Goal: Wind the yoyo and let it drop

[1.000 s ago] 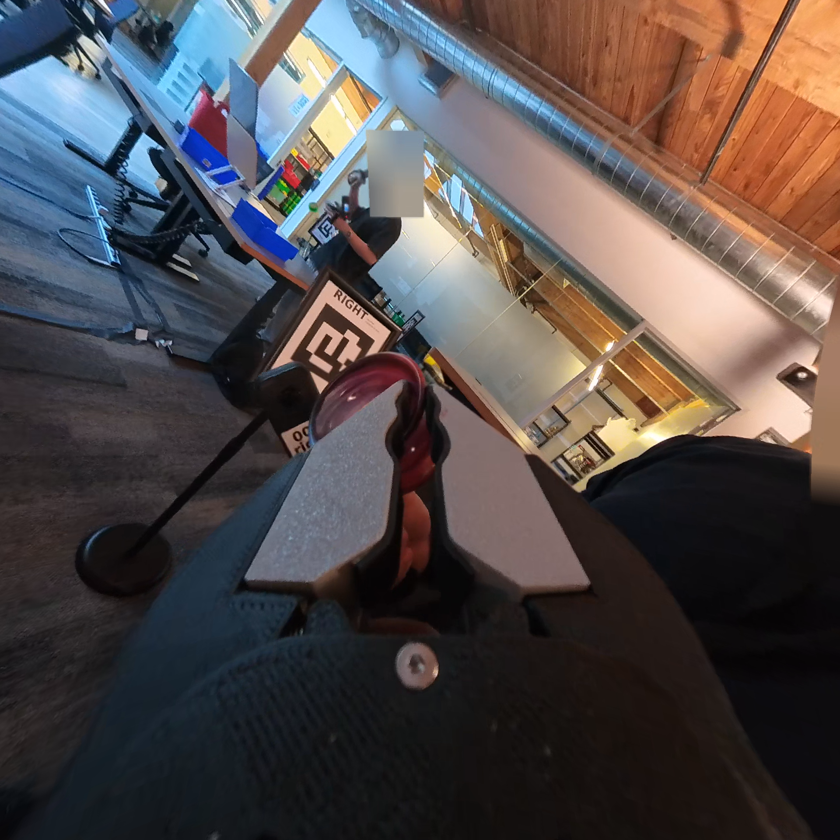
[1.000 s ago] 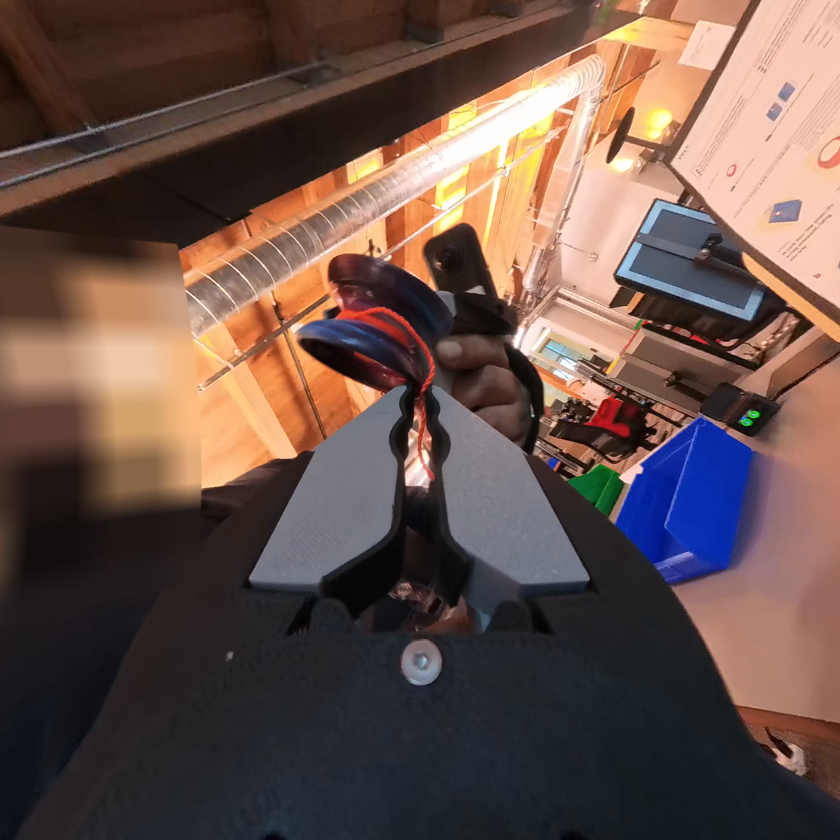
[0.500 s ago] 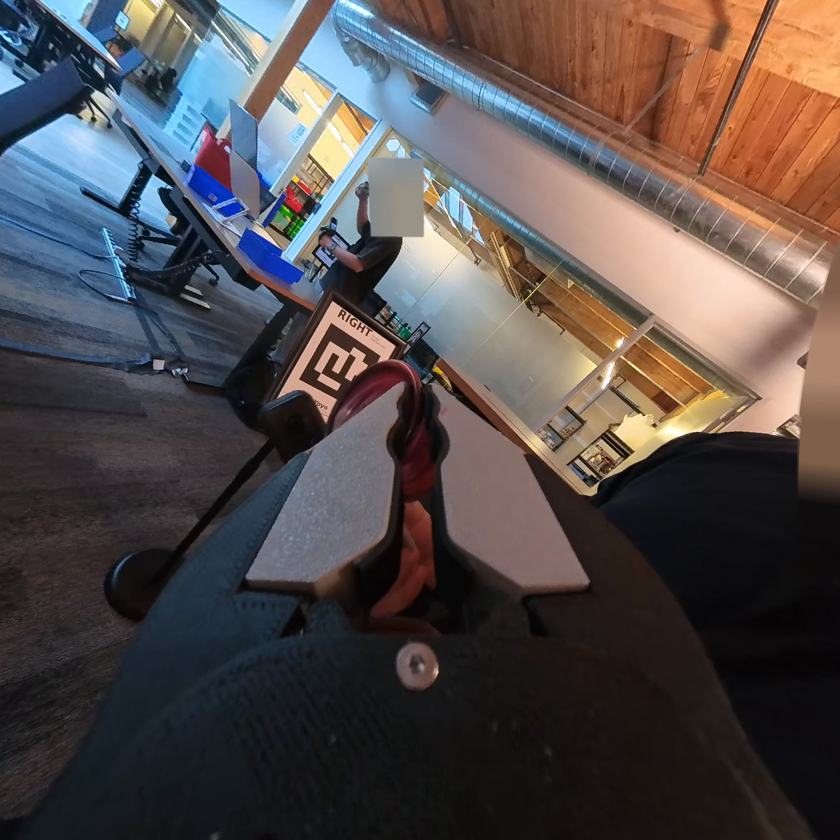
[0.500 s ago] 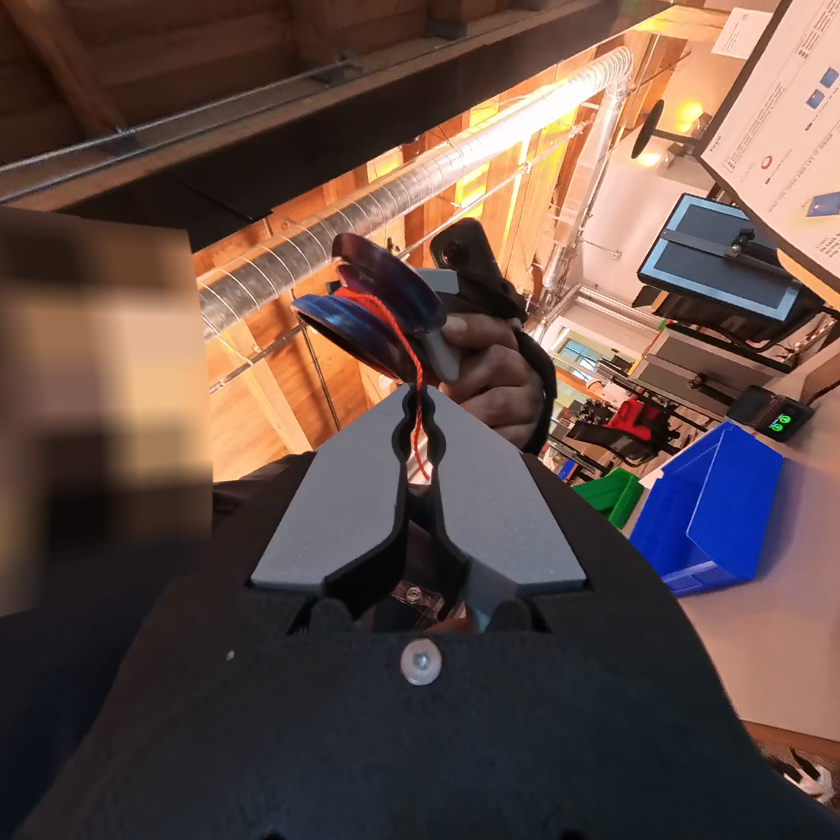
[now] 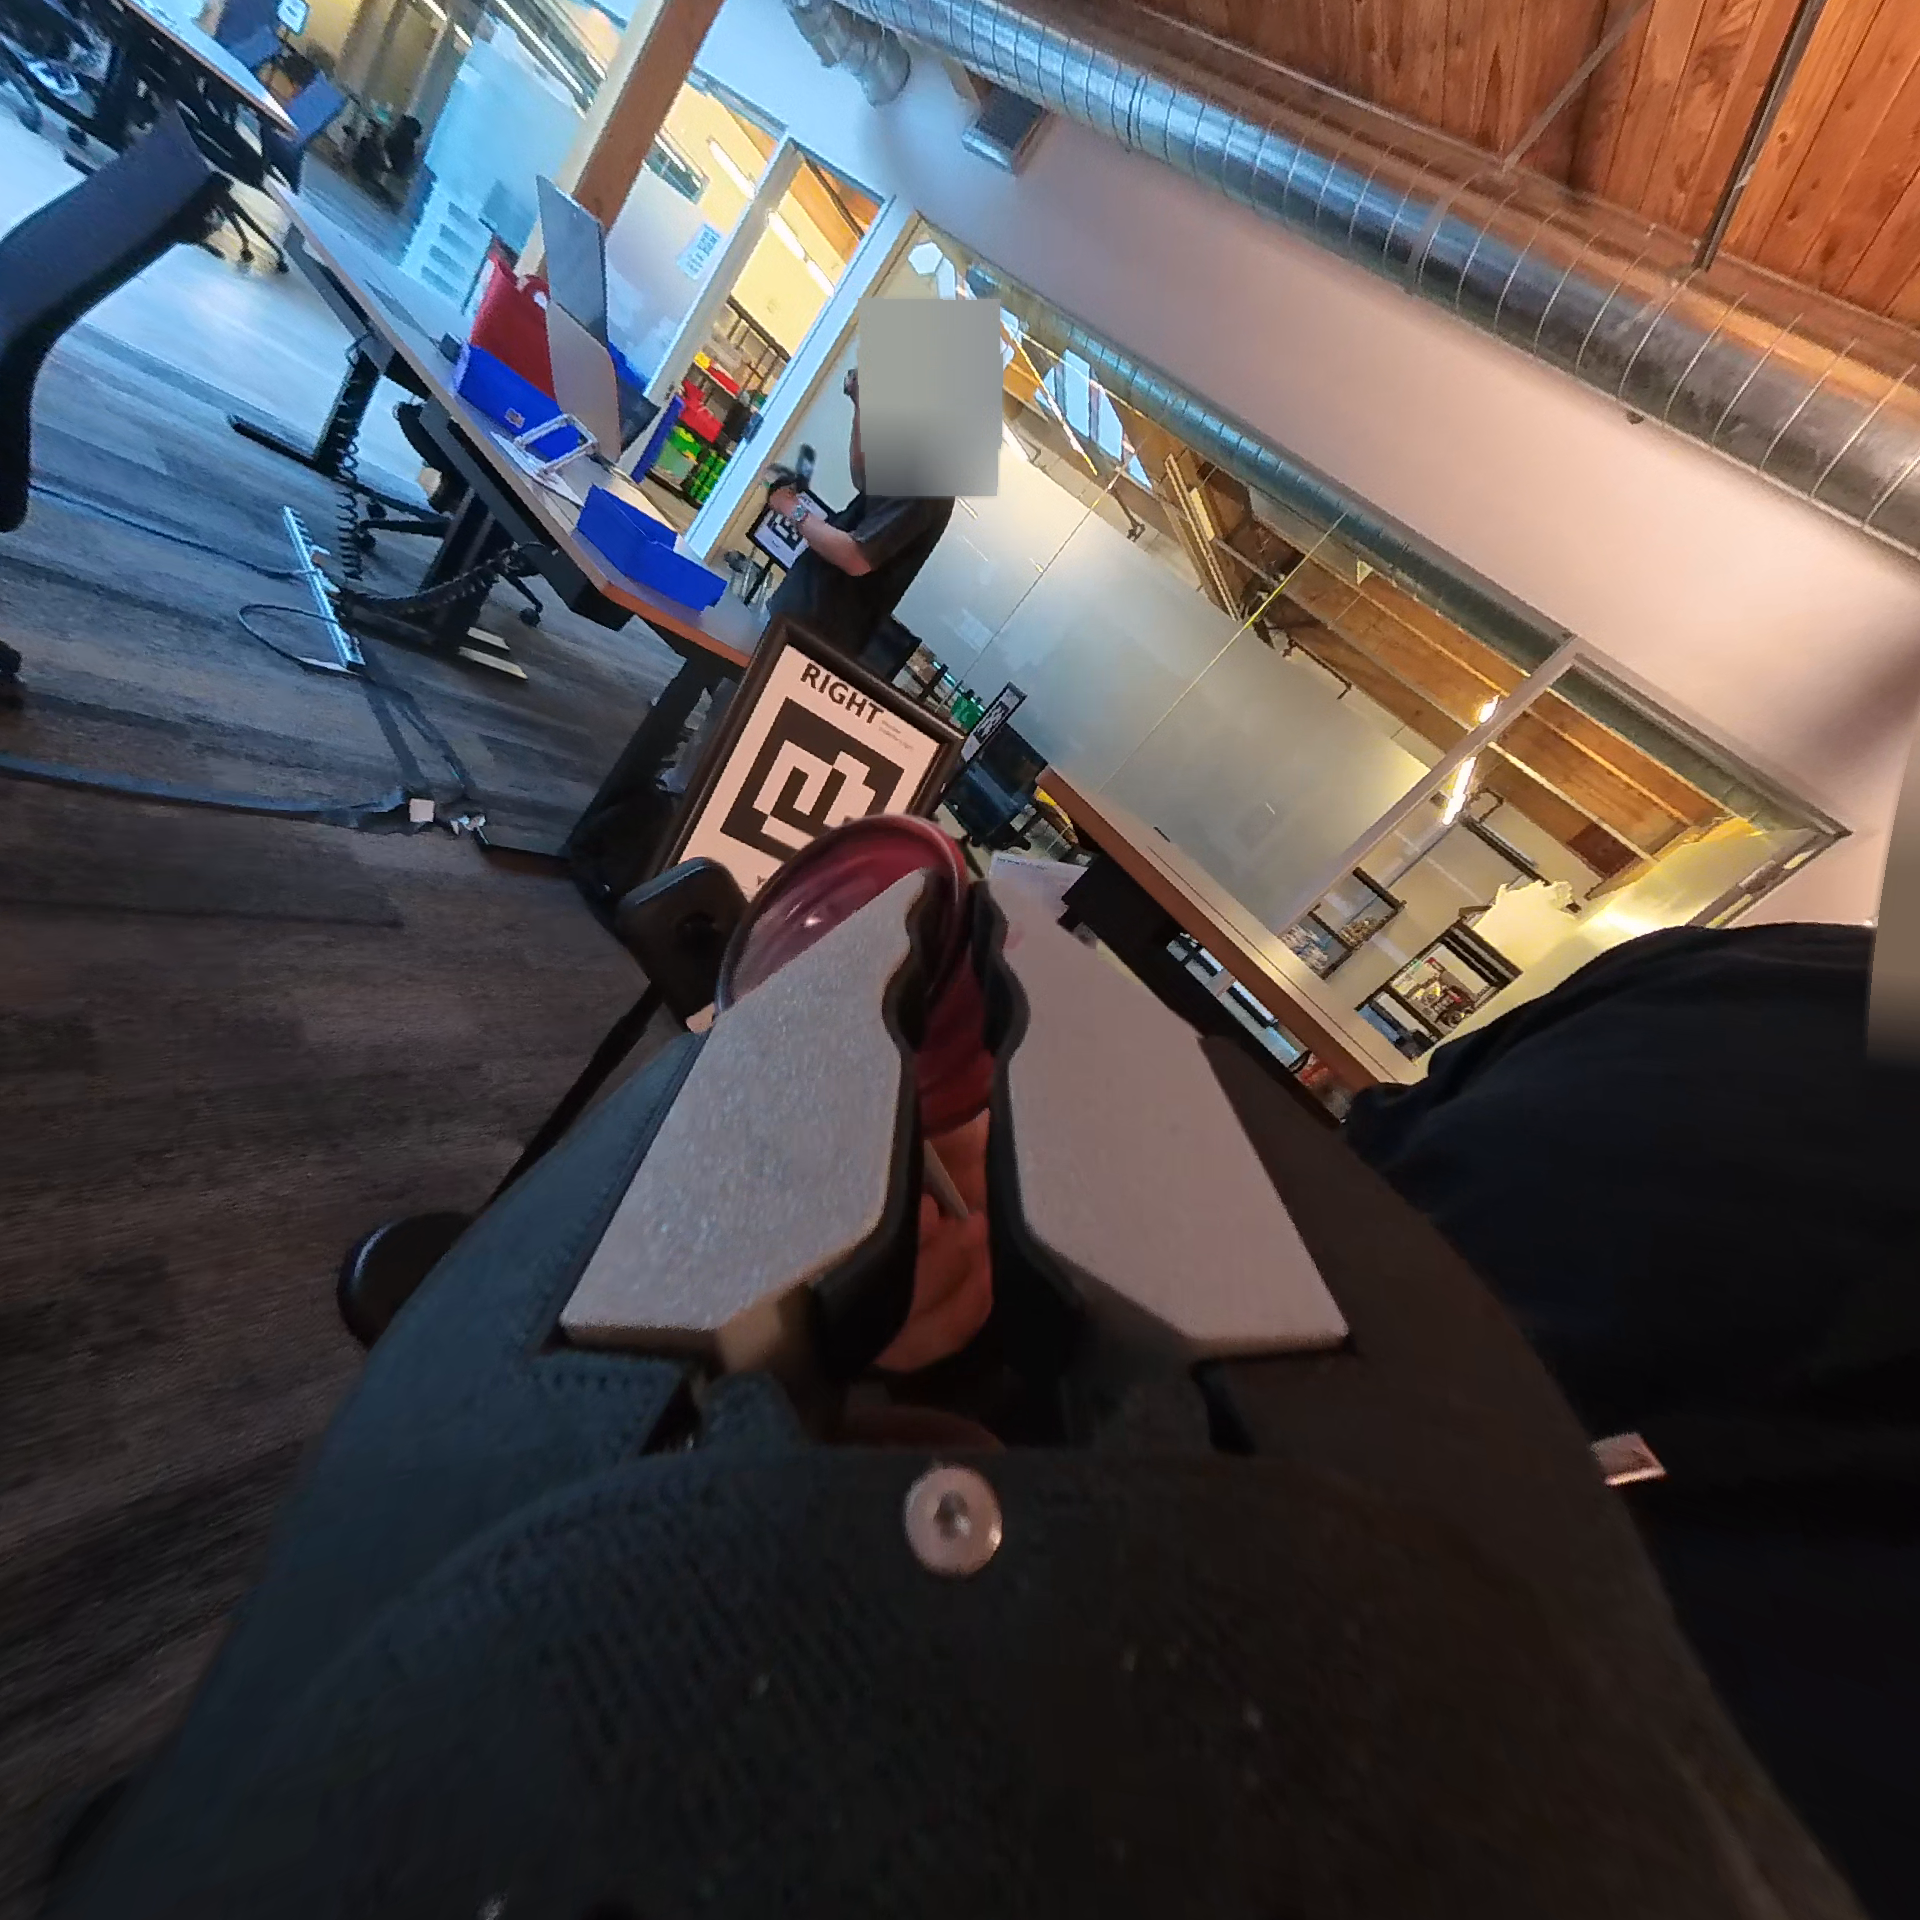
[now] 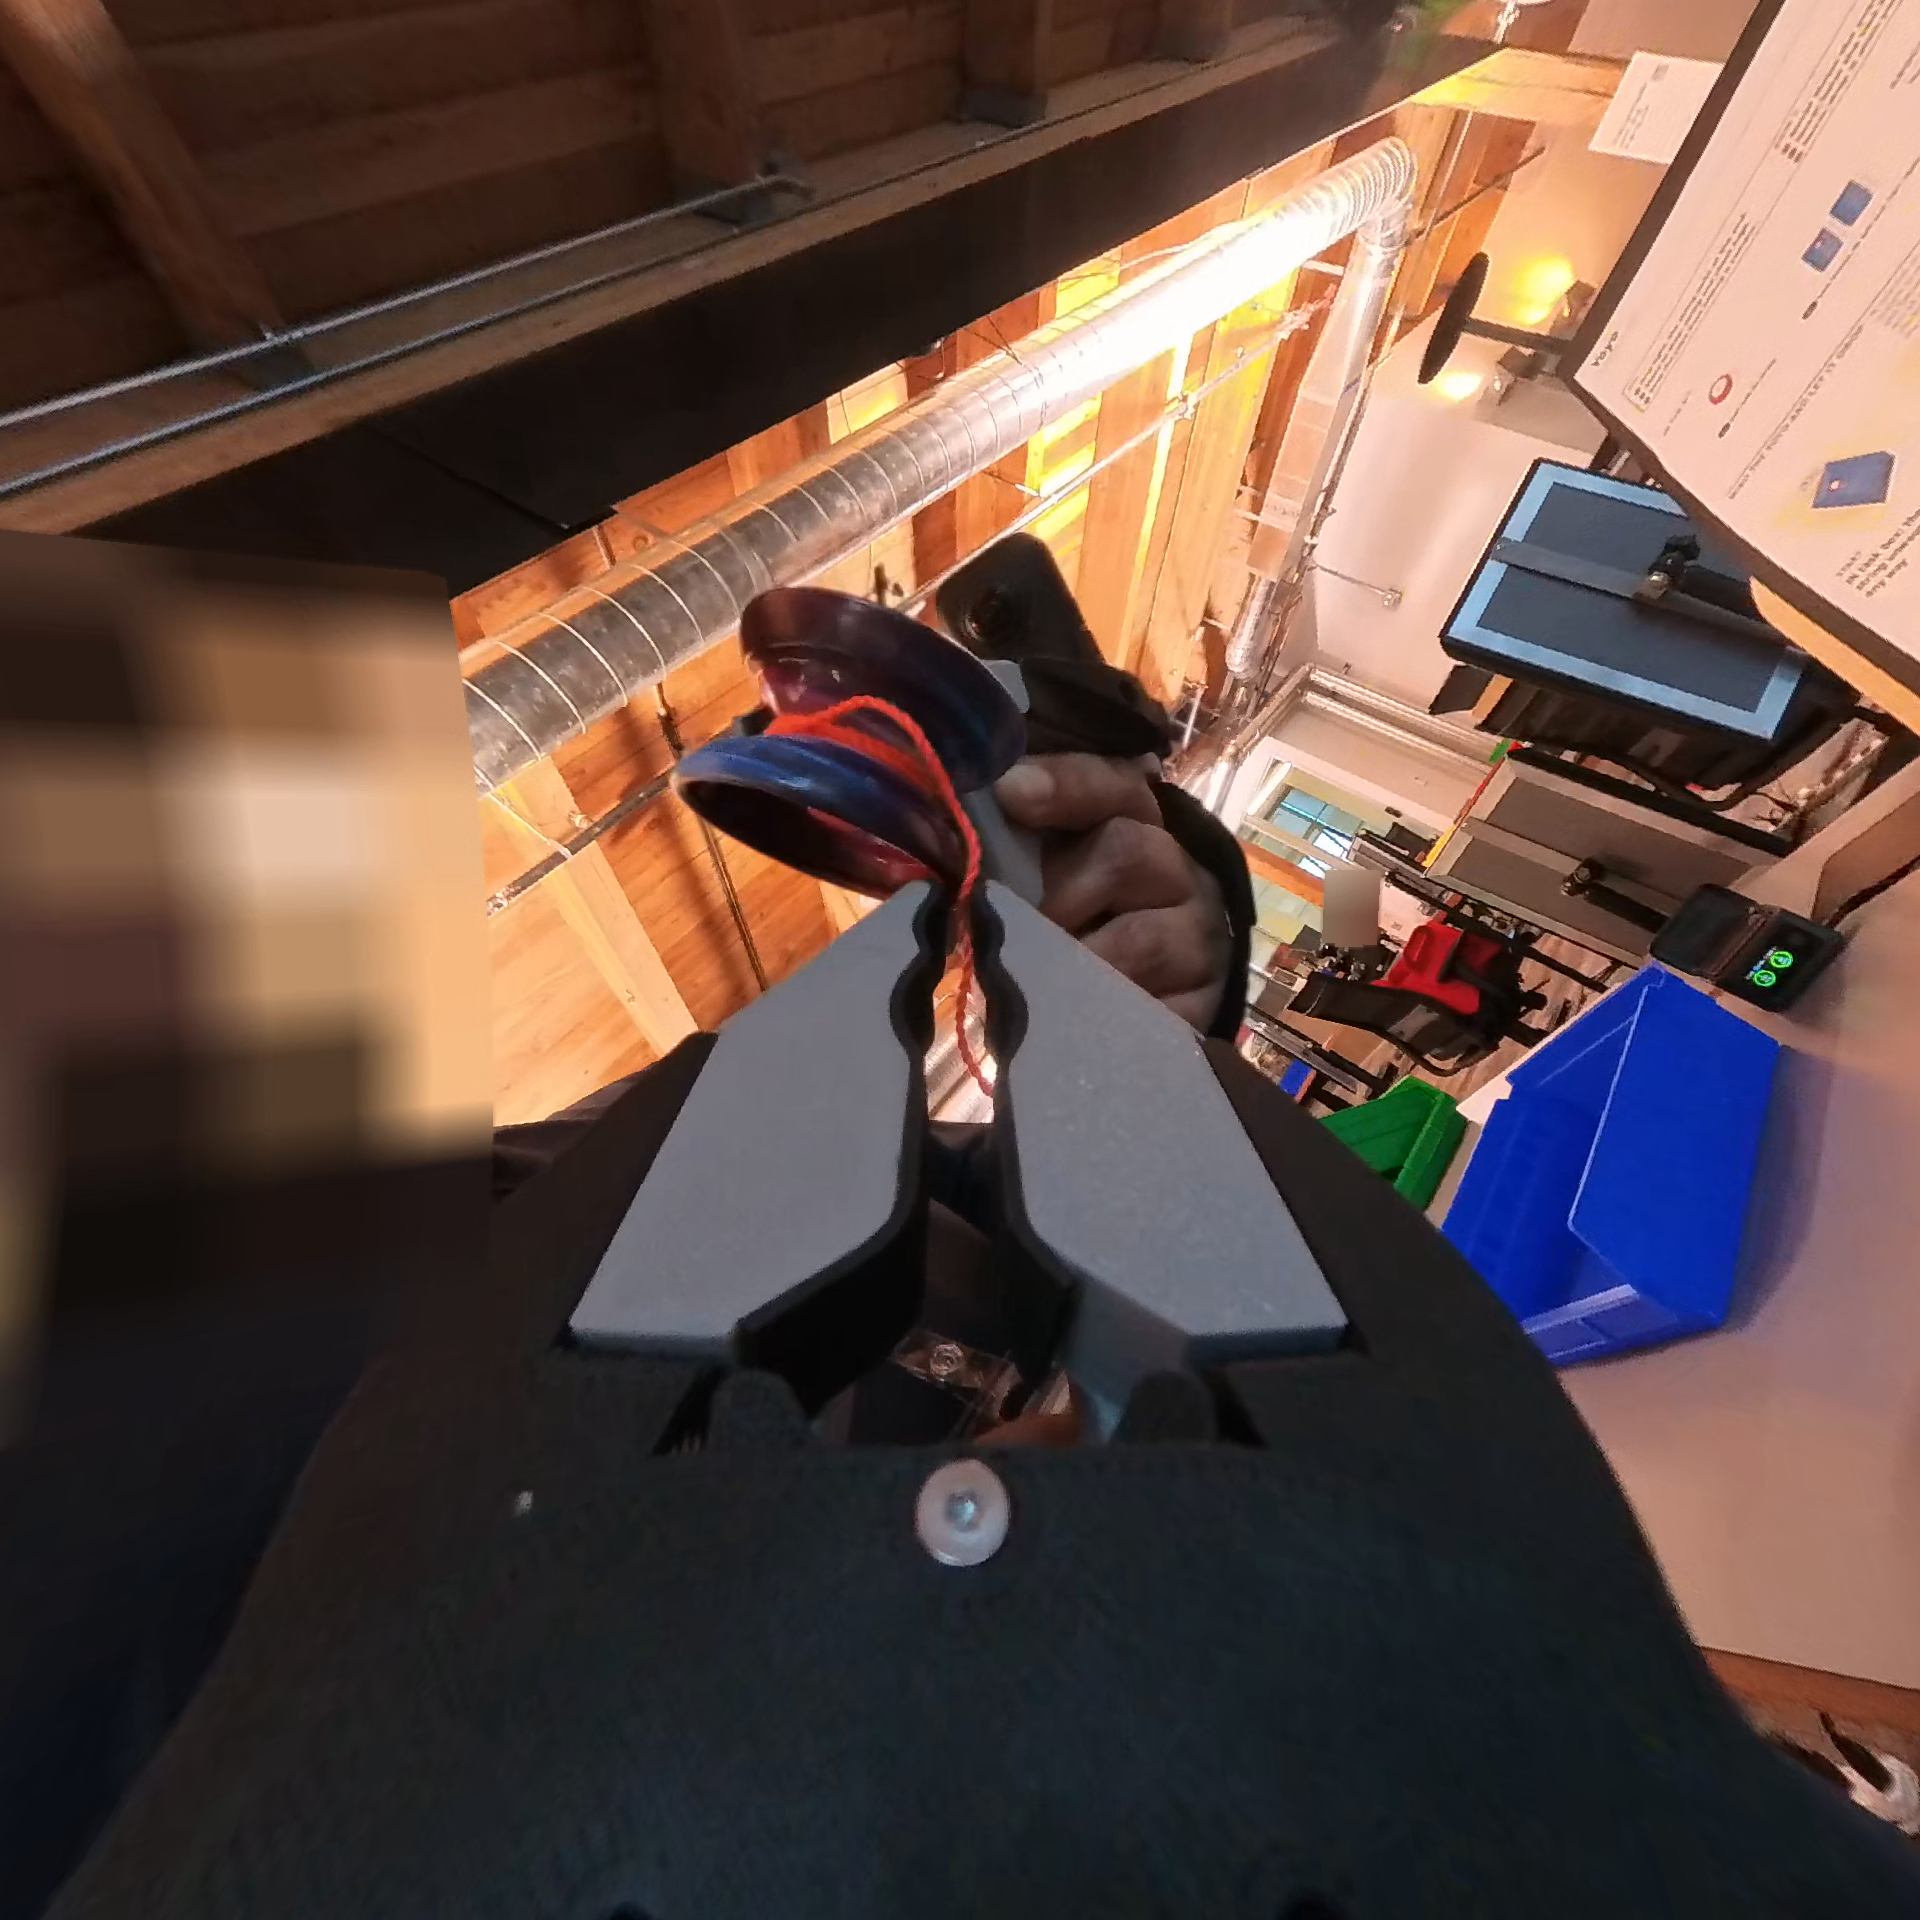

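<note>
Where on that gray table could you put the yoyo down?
The gray tabletop lies bare just below the blue bin. Above that it is crowded: the bin, a green bin and a small black device stand close together.

Translucent red-blue yoyo (image 6: 862, 748), red string (image 6: 971, 997) partly wound.

Each gripper, left gripper (image 5: 951, 935) and right gripper (image 6: 956, 914), has two flat grey fingers (image 5: 769, 1132) with wavy black inner edges. The black textured body (image 6: 935, 1714) carries one silver screw (image 6: 961, 1525) at 6 o'clock. A dark sleeve (image 5: 1662, 1195) lies at 3 o'clock.
</note>
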